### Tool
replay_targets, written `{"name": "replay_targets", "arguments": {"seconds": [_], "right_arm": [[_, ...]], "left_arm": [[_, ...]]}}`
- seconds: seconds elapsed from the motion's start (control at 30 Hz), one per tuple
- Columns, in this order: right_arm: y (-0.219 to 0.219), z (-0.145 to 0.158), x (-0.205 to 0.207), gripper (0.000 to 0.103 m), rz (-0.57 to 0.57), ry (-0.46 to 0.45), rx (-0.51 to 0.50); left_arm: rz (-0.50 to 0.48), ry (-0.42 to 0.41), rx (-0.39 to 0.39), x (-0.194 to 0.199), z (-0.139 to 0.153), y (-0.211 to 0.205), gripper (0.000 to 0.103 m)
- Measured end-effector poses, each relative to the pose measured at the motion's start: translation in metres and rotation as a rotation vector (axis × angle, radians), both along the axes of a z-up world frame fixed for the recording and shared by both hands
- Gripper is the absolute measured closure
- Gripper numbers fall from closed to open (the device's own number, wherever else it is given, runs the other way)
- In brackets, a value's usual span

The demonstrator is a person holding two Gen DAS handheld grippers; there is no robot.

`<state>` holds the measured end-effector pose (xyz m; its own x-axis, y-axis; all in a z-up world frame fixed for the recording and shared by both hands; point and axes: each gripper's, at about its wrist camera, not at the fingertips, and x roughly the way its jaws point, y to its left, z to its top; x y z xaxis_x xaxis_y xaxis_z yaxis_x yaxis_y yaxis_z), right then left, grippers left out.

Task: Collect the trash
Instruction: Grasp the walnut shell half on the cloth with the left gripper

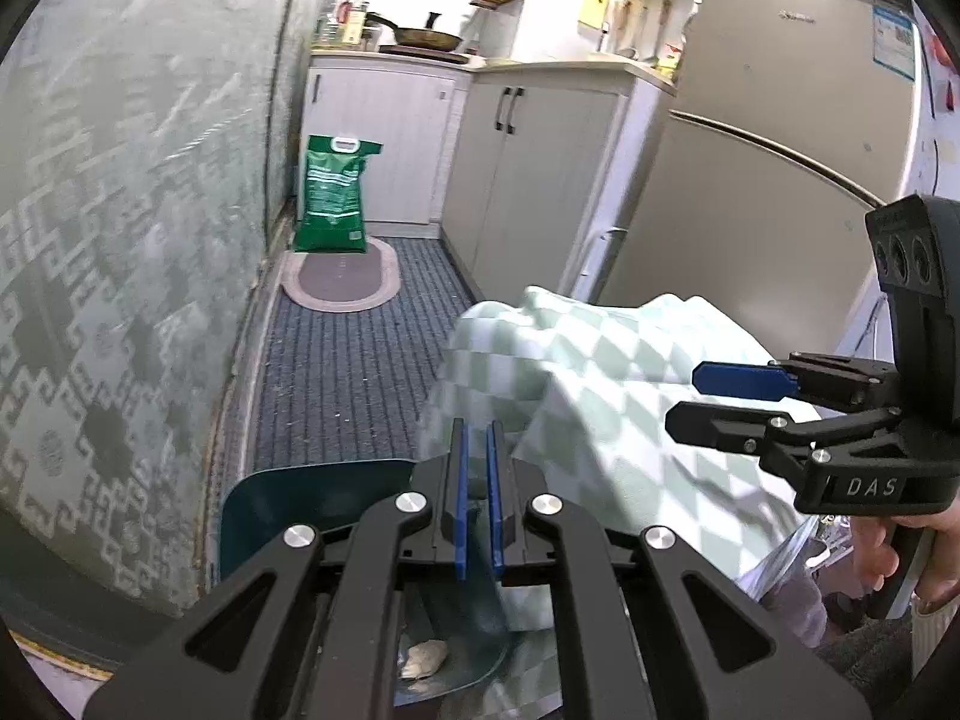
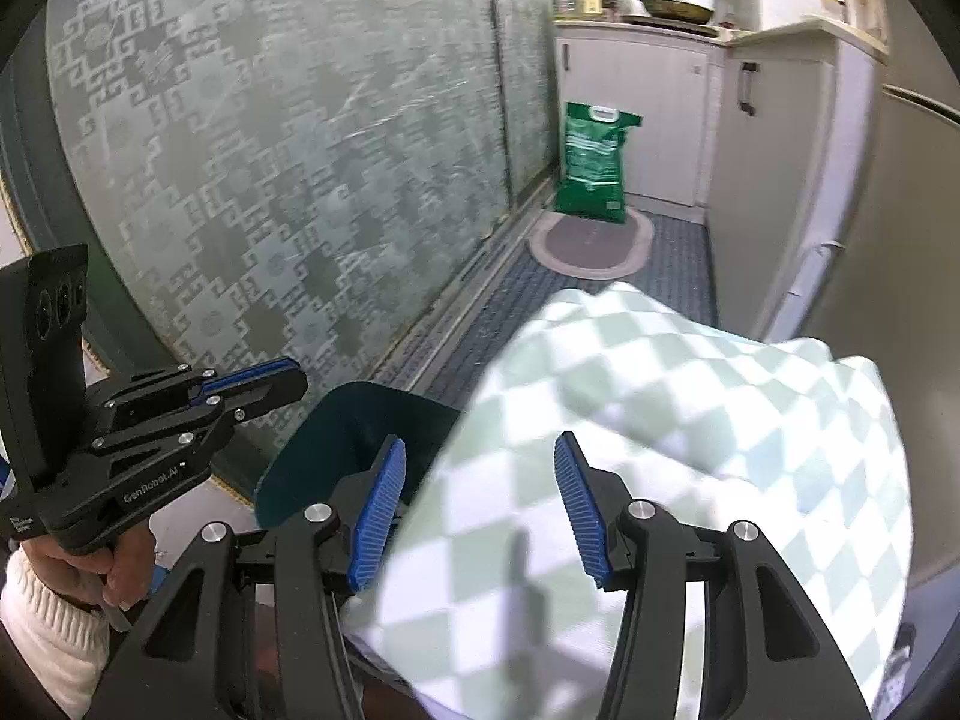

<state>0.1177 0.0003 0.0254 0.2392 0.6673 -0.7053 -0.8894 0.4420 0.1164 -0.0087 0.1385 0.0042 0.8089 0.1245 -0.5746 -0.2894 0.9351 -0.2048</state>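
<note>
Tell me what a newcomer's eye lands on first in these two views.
The pale green-and-white checked cloth fills the foreground, draped in front of both grippers, with a dark teal plastic bin beside it on its left. Farther back, a bright green sack stands upright on the floor against the white cabinets, behind an oval mat. The left gripper is shut; the right gripper stands open over the cloth.

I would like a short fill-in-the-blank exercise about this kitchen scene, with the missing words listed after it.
1. The cloth has a green and white ____ pattern.
2. The green bag stands on the floor beside an ____ mat.
3. The right gripper has its jaws ____.
4. A ____ sits on the far counter.

Missing words: checked; oval; open; pan
</note>
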Motion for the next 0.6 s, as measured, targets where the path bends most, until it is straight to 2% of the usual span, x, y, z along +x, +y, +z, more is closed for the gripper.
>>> {"name": "replay_targets", "arguments": {"seconds": [0.47,0.6], "right_arm": [[-0.08,0.0,0.054,0.051,-0.157,0.007,0.018],[-0.096,-0.005,0.063,0.051,-0.181,0.017,0.015]], "left_arm": [[-0.124,0.027,0.014,0.061,-0.003,-0.063,0.095],[-0.159,0.038,0.011,0.074,-0.006,-0.078,0.087]]}}
